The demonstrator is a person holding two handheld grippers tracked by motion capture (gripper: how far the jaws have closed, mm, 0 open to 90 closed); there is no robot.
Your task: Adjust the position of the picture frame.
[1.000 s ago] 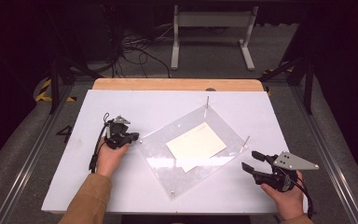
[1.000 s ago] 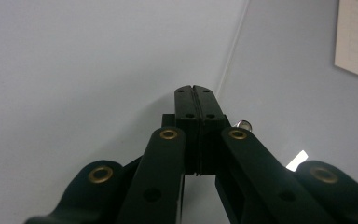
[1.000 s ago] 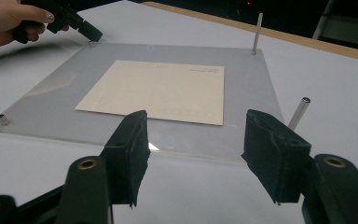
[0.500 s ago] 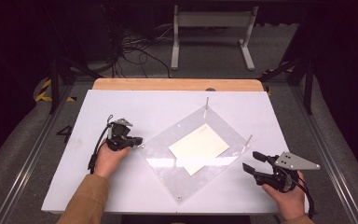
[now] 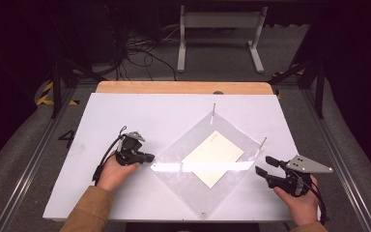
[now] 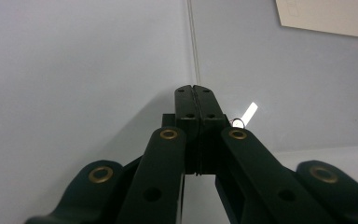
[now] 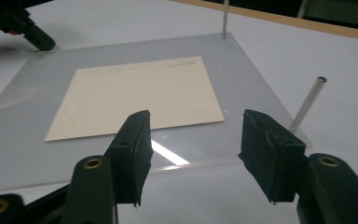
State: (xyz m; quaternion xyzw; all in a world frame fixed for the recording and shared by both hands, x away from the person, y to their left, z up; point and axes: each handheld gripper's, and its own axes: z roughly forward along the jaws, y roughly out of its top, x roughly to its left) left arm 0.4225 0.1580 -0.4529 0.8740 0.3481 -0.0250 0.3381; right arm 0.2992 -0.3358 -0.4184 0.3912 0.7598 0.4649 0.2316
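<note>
The clear acrylic sheet [image 5: 207, 166] lay flat on the white table [image 5: 140, 116], turned like a diamond, a little right of the middle. A cream card [image 5: 213, 158] lay within its outline, though I could not tell whether it sat on top of the sheet or under it. Thin metal pins [image 5: 214, 109] stood upright at the sheet's far corner and right corner. At the sheet's left corner the left gripper [image 5: 149, 157] had its tips right at the edge; in the left gripper view its jaws stood pressed together with no gap, and the sheet's edge [image 6: 193, 42] ran away from their tips, but I could not make out whether any of the sheet was pinched between them. The right gripper [image 5: 264, 165] hovered just off the sheet's right corner, near one pin; its jaws stood apart with nothing between them and had just been closing a little. A wooden strip [image 5: 183, 87] ran along the table's far edge.
</note>
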